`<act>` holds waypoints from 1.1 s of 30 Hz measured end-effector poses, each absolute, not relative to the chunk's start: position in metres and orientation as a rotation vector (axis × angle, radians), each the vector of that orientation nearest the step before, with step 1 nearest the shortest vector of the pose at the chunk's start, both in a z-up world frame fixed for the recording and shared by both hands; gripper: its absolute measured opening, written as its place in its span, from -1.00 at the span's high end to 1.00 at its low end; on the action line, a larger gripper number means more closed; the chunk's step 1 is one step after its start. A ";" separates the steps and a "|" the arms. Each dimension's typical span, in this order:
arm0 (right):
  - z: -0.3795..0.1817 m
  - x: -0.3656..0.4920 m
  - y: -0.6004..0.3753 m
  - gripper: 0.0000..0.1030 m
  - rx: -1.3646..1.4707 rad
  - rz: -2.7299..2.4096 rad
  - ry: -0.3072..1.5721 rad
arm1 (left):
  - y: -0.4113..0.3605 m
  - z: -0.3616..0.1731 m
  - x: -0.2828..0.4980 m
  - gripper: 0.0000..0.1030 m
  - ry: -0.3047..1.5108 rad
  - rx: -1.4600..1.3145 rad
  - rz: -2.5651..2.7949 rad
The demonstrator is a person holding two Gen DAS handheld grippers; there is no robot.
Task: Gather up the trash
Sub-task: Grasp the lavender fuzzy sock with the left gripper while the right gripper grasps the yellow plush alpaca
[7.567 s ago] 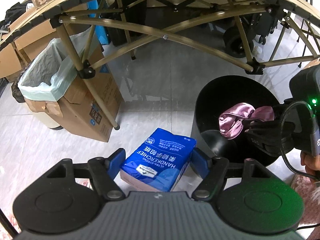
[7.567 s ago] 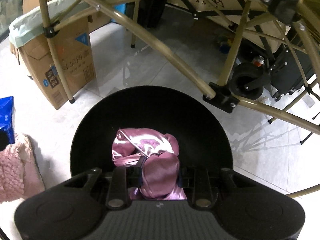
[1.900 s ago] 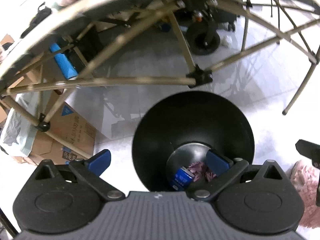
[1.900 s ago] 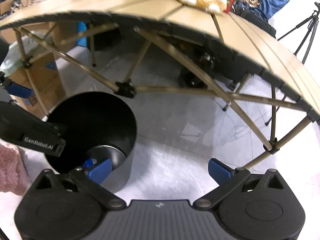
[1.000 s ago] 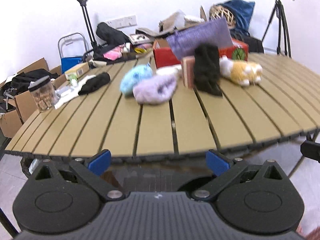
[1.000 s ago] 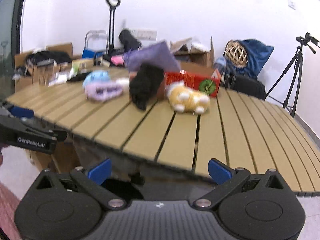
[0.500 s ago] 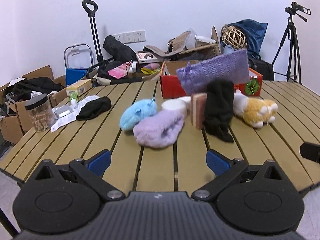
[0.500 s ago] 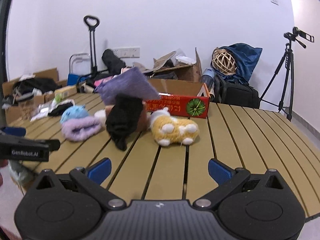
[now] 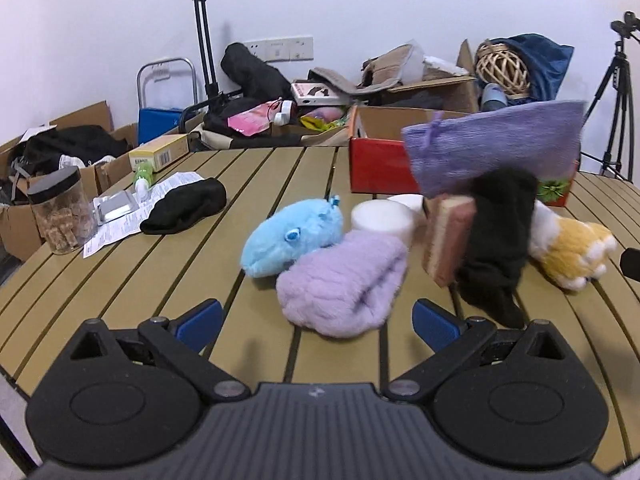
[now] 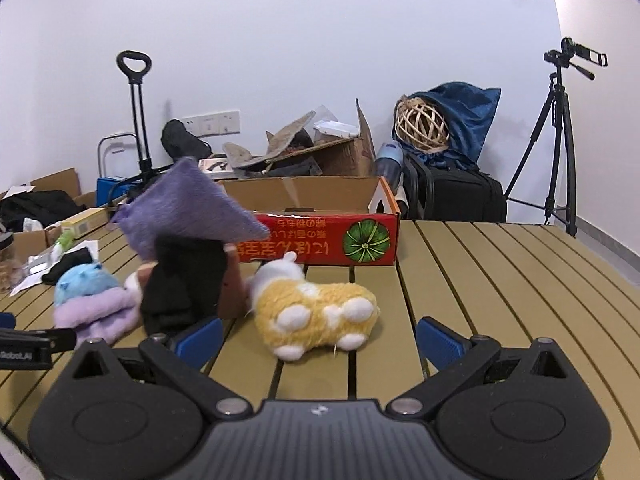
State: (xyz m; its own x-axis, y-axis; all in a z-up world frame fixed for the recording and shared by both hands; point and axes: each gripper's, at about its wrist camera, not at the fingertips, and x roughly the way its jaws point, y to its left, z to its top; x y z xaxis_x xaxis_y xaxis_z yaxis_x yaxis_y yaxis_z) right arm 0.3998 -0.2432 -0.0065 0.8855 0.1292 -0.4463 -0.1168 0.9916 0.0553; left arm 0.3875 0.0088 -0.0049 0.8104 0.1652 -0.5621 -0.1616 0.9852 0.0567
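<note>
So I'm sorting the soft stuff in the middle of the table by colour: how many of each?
Purple: 2, fuzzy bundle, knit cloth
Black: 2, draped cloth, flat cloth
Blue: 1, plush
Yellow: 1, plush
Total: 6

Cluttered storeroom-like recording space: cardboard boxes, tripod, hand trolley.

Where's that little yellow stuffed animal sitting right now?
The yellow plush toy lies on the slatted table, straight ahead in the right wrist view, just in front of the red box and right of the black cloth.
</note>
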 end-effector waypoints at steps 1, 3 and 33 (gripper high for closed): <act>-0.008 0.407 -0.243 -1.00 0.028 0.129 0.474 | 0.010 -0.006 0.392 -1.00 0.606 0.002 0.178; -0.013 0.420 -0.241 -1.00 0.017 0.123 0.490 | 0.013 -0.006 0.400 -1.00 0.611 -0.004 0.183; -0.046 0.507 -0.235 -1.00 0.066 0.175 0.630 | 0.016 -0.027 0.437 -0.54 0.656 -0.014 0.131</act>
State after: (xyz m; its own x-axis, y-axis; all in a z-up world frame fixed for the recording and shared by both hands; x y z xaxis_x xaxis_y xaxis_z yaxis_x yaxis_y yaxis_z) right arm 0.5075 -0.2348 -0.0457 0.7937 0.1825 -0.5803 -0.1421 0.9832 0.1148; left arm 0.4374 0.0157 -0.0273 0.7845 0.1167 -0.6090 -0.1257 0.9917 0.0280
